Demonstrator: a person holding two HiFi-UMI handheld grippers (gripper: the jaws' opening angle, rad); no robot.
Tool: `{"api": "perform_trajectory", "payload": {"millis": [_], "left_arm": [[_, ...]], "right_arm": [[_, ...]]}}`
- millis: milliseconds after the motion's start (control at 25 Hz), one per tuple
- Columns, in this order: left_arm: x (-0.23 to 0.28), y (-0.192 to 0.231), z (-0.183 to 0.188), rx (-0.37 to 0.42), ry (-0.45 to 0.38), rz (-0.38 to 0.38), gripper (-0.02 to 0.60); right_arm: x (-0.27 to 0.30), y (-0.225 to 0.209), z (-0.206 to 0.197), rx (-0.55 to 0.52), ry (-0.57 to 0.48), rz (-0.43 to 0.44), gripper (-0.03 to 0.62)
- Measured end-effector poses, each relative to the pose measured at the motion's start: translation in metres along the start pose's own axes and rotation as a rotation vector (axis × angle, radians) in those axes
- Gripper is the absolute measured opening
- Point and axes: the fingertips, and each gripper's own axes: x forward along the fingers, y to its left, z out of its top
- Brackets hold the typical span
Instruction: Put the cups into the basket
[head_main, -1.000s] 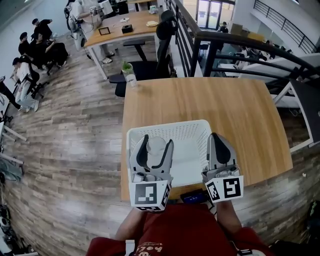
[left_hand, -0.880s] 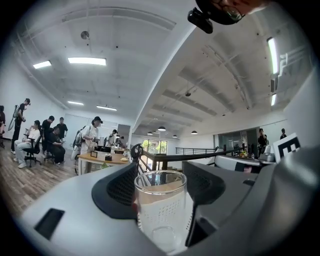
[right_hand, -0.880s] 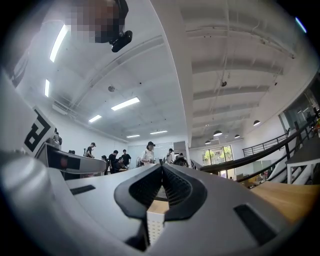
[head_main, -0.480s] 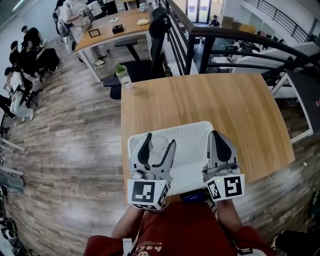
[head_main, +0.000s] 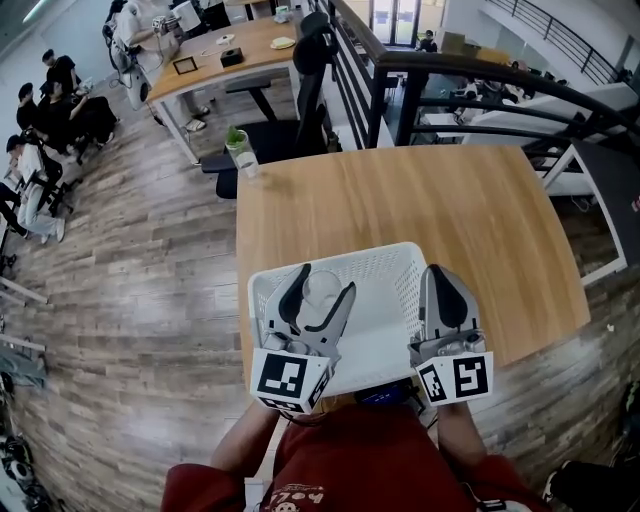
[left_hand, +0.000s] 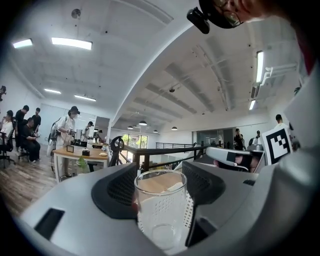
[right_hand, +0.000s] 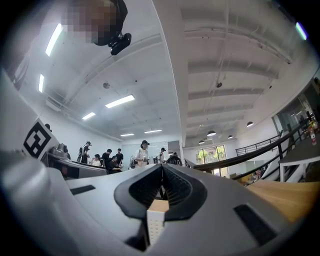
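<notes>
**Q:** As the head view looks down on the wooden table (head_main: 450, 215), why does the left gripper (head_main: 323, 282) hang over the white perforated plastic basket (head_main: 400, 262)?

**A:** It carries a clear glass cup (head_main: 321, 300), apparently ready to lower it in.

**Q:** Left gripper view?

**A:** Jaws wide, pads clamping the upright cup.

**Q:** Right gripper view?

**A:** The right gripper (right_hand: 161, 174) pinches the basket's wall, likely steadying it.

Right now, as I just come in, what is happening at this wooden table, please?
A person holds a two-jaw gripper in each hand. The left gripper grips a clear glass cup, upright, over the inside of the white perforated plastic basket at the near edge of the light wooden table. The right gripper is closed on the basket's right wall, probably to steady it. Whether the cup touches the bottom, I cannot tell.
</notes>
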Motion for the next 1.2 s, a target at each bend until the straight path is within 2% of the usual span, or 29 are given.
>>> {"api": "perform_trajectory", "payload": {"millis": [160, 520, 840, 1200], "left_arm": [[0.003, -0.007, -0.009, 0.002, 0.020, -0.044, 0.291], [0.007, -0.018, -0.024, 0.072, 0.075, -0.114, 0.291], [0.014, -0.030, -0.045, 0.134, 0.148, -0.183, 0.291], [0.025, -0.039, -0.070, 0.168, 0.235, -0.245, 0.291]], "right_arm": [[-0.004, -0.003, -0.003, 0.014, 0.001, -0.011, 0.011], [-0.009, -0.003, -0.006, 0.021, 0.001, -0.021, 0.011], [-0.008, -0.003, -0.007, 0.019, 0.012, -0.017, 0.011], [-0.009, -0.005, -0.010, 0.009, 0.023, -0.020, 0.011]]}}
